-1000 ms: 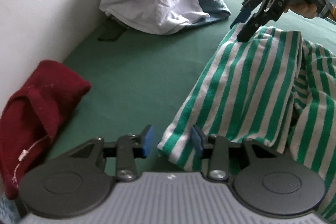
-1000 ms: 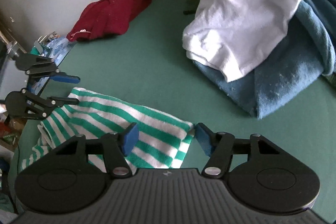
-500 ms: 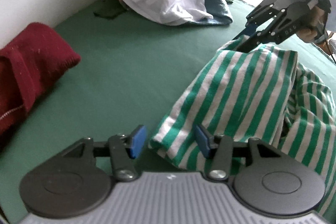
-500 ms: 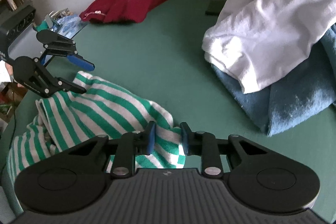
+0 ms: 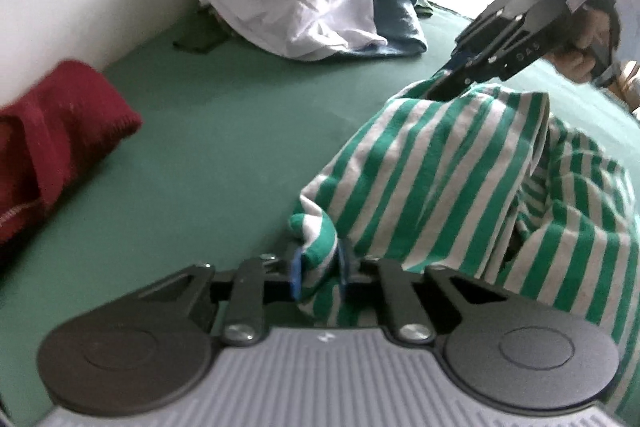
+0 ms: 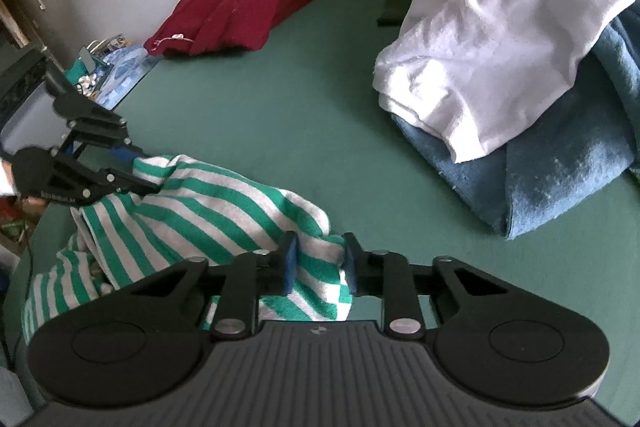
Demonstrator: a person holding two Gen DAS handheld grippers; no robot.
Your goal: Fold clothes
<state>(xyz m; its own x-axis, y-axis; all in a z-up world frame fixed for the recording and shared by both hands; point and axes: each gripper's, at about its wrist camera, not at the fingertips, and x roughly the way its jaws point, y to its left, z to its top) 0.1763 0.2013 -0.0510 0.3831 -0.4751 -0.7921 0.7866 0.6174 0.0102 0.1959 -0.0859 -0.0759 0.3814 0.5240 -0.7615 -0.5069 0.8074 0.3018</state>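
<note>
Both the left gripper [image 5: 318, 269] and the right gripper [image 6: 319, 263] are clamped on separate corners of the green-striped garment [image 5: 448, 179], which droops between them over the green table [image 6: 280, 115], likely to spread it flat for folding, well apart from the white-and-blue laundry heap [image 6: 520, 75].

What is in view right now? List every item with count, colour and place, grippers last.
Green-and-white striped knit garment: one, bunched on the green surface, held at two corners.
Dark red knit garment: one, against the wall.
White cotton garment: one, crumpled on top of the pile.
Blue terry towel: one, under the white garment.
Small dark green patch: one, beside the pile.
Green cloth-covered surface: one, beneath everything.
Left gripper: fingers shut on a striped corner.
Right gripper: fingers shut on the other corner.
</note>
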